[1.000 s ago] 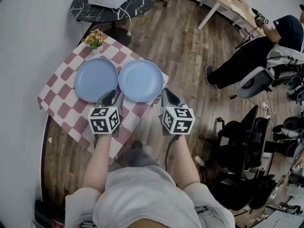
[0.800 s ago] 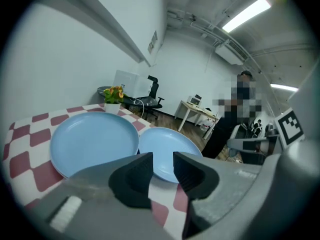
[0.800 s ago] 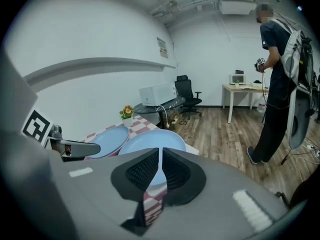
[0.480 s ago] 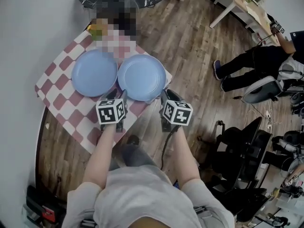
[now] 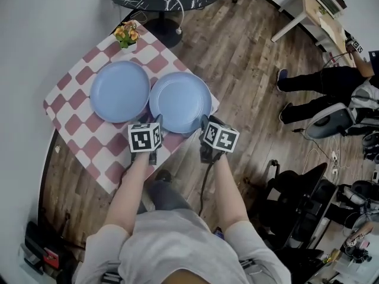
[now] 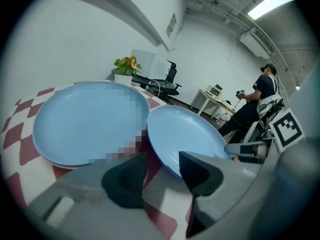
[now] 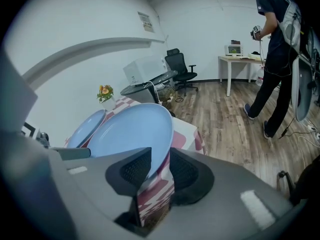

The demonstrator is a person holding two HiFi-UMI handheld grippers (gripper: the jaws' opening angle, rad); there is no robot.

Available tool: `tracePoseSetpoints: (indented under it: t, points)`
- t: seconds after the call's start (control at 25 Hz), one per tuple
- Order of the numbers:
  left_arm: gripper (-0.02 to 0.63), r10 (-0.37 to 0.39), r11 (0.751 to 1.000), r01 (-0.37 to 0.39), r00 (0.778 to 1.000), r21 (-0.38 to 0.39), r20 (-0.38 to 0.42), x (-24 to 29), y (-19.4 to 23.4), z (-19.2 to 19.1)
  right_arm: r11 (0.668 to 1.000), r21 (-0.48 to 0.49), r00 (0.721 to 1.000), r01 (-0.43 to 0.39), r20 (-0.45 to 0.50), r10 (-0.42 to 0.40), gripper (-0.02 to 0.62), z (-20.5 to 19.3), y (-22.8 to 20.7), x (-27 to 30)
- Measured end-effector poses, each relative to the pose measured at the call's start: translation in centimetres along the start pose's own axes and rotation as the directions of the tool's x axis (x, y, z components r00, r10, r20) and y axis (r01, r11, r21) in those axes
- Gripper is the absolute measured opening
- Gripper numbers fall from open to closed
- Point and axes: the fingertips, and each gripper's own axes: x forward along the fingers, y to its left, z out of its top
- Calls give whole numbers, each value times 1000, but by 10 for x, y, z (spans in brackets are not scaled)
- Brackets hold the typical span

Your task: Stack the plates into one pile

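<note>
With both pairs of fingers just opened, my right gripper [image 7: 160,170] straddles the right plate's [image 5: 180,101] rim, my left gripper [image 6: 162,171] empty beside it, so I can lift it onto the left plate [image 5: 120,91] on the counter [image 5: 76,126].

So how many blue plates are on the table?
2. One plate lies on the left side of the checkered cloth, near the flowers; the other plate lies right beside it, nearer the cloth's right edge. Nothing seems to hide more.
</note>
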Motion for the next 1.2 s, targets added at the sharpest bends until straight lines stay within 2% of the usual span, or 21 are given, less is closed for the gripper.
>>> tracePoseSetpoints:
  t: [0.12,0.2,0.28,0.4,0.6,0.84,1.2]
  points:
    - [191,2,1000,-2,1000,26,-15,8,0,-3,1000,-11,1000,12,-11,-12,118,-2,0,8]
    - [144,-1,999,1,1000,34,-17,10,-2,-3,1000,-9,1000,20,-13,-20,98,-2,-2,10]
    - [131,2,1000,-2,1000,21,-18,10,-2,-3,1000,8,1000,25,-10,-25,88,-2,-2,10]
    - [130,4,1000,-4,1000,17,-16,5,-4,-2,999,37,999,38,31,-40,74,3,-1,0]
    - [130,-9,999,7,999,53,37,-17,-14,14,997,70,992,36,121,-44,64,18,7,-28]
    - [130,-22,996,12,993,87,113,-50,-18,38,999,49,977,19,210,-29,64,40,30,-59]
    - [127,28,995,-48,975,87,219,-106,29,66,999,-6,962,-48,267,48,66,53,104,-67]
